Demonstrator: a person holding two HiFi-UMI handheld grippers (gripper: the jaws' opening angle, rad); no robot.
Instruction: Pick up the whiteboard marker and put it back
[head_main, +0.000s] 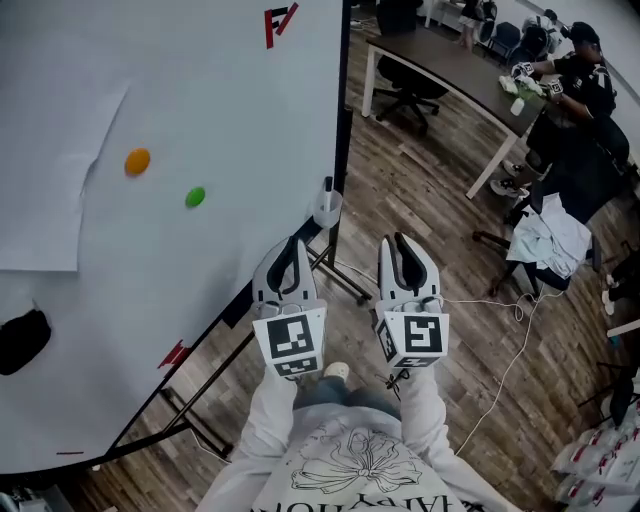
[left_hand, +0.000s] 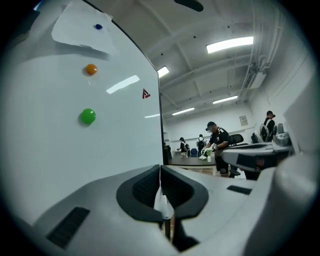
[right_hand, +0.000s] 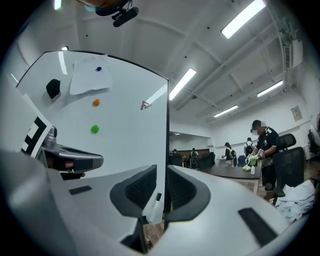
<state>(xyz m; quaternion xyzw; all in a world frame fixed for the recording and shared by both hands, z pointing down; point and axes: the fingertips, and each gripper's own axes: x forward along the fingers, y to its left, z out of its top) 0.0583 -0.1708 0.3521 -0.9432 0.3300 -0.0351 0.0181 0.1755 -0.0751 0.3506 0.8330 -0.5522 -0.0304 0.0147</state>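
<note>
The marker (head_main: 327, 186) stood upright in a clear cup (head_main: 327, 211) at the edge of the whiteboard (head_main: 200, 90), ahead of both grippers and apart from them. The left gripper (head_main: 291, 245) had its jaws pressed together on nothing. The right gripper (head_main: 398, 243) showed a narrow gap, also empty, with the cup visible beyond it. An orange magnet (head_main: 137, 161) and a green magnet (head_main: 195, 197) sat on the board
</note>
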